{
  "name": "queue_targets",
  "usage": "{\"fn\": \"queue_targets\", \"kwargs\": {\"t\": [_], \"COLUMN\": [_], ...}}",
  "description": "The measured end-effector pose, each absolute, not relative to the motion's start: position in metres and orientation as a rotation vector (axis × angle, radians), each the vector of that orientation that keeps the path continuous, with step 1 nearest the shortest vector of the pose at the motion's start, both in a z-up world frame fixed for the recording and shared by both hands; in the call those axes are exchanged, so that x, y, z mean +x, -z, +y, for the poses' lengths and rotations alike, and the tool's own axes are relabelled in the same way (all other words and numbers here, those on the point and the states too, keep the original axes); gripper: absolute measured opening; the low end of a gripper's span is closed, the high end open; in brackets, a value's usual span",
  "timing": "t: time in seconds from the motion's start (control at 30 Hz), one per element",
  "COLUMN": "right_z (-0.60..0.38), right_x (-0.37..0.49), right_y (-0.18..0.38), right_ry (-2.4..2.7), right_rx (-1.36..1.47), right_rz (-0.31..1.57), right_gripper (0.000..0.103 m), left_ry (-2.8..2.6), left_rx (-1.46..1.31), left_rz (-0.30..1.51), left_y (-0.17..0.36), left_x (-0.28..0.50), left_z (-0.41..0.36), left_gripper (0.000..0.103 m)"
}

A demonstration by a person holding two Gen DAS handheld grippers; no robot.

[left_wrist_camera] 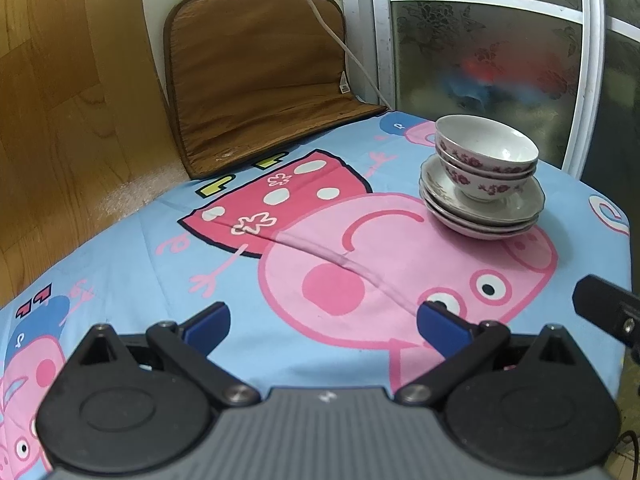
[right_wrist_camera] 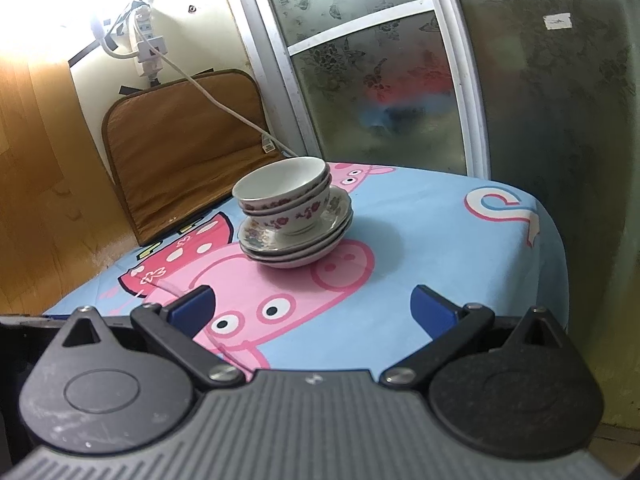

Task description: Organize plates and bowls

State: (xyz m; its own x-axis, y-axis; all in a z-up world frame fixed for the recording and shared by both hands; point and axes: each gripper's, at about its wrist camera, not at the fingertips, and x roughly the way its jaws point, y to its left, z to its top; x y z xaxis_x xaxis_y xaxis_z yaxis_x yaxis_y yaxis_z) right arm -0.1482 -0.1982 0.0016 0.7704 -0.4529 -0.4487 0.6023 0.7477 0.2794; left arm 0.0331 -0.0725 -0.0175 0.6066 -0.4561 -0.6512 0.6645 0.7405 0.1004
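Cartoon tablecloth (left_wrist_camera: 132, 264) holds stacked bowls (left_wrist_camera: 486, 158) on plates (left_wrist_camera: 482, 210); both hand-held grippers (left_wrist_camera: 323, 326) (right_wrist_camera: 313, 307) gape empty.

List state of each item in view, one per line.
left claw: open, empty, above the cloth
right claw: open, empty, short of the stack
bowls: two, nested, upright, on top of the plates
plates: stacked, upright, on the cloth
cartoon tablecloth: spread over the table, slightly creased
brown mat: bent, leaning against the wall
white cable: plugged in at the wall, runs down to the mat
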Motion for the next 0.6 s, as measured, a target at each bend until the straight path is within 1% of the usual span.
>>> {"fn": "queue_targets", "kwargs": {"t": [0.6], "right_z": [-0.1998], "right_x": [-0.1486], "right_y": [0.0001], "right_ry": [0.597], "right_rx": [0.442], "right_rz": [0.372], "right_gripper": [0.103], "left_ry": [0.674], "left_rx": [0.367], "left_rz": [0.643], "left_y": [0.0188], "left_x": [0.0302], "left_z": [-0.074], "left_gripper": [0.103]}}
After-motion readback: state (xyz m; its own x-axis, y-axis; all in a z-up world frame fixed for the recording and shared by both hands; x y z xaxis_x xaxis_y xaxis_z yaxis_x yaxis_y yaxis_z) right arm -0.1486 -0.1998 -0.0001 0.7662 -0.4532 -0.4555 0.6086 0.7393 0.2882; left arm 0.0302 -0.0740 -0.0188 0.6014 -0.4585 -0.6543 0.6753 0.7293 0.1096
